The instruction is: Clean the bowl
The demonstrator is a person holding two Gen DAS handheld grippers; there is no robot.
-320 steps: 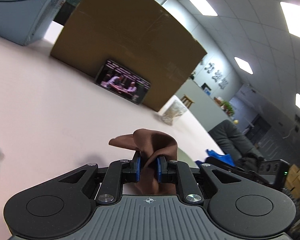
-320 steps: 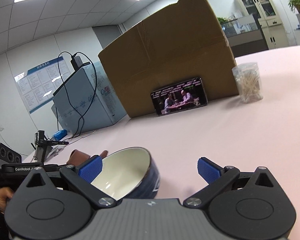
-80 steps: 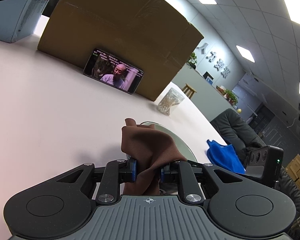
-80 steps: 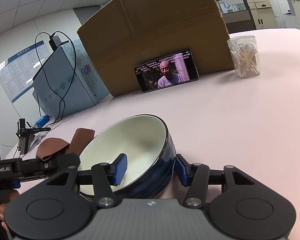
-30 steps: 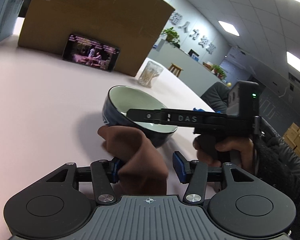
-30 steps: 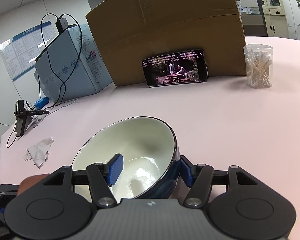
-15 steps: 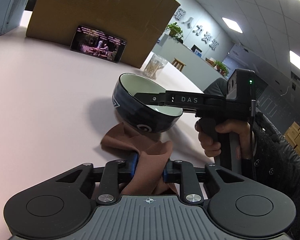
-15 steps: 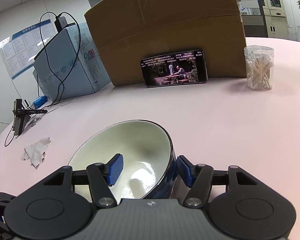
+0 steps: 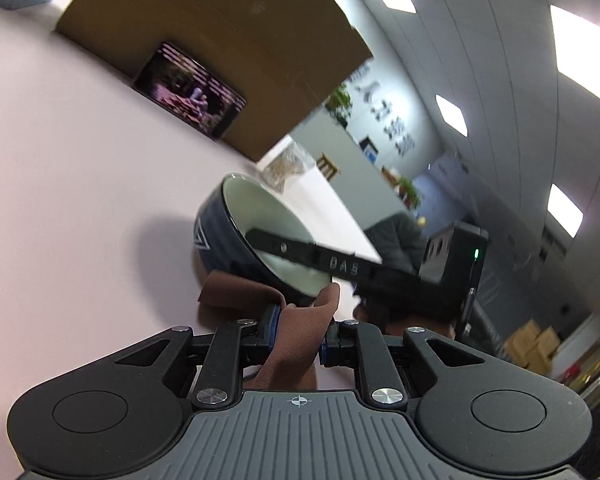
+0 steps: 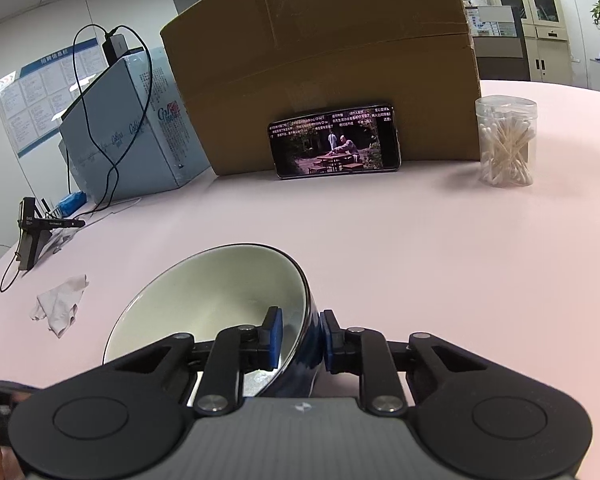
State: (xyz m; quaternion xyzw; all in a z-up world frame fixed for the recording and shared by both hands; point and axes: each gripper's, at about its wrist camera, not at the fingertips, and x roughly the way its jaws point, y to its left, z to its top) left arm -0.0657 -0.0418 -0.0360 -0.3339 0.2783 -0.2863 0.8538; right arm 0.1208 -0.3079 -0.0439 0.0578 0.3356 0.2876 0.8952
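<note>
A dark blue bowl [image 10: 204, 296] with a white inside is tilted toward the left. My right gripper [image 10: 300, 336] is shut on its rim, one pad inside and one outside. The bowl also shows in the left wrist view [image 9: 236, 236], with the right gripper's finger across its mouth. My left gripper [image 9: 296, 332] is shut on a brown cloth [image 9: 292, 320], which sits just below and in front of the bowl's near rim.
A big cardboard box [image 10: 320, 60] stands at the back with a phone [image 10: 336, 140] playing video leaning on it. A jar of cotton swabs [image 10: 506, 140] is at the right. A blue box with cables [image 10: 128, 128] and a crumpled tissue [image 10: 60, 304] are at the left.
My right gripper has closed tighter on the bowl's rim and tilted the bowl more to the left. My left gripper has re-gripped the brown cloth and brought it up near the bowl's rim.
</note>
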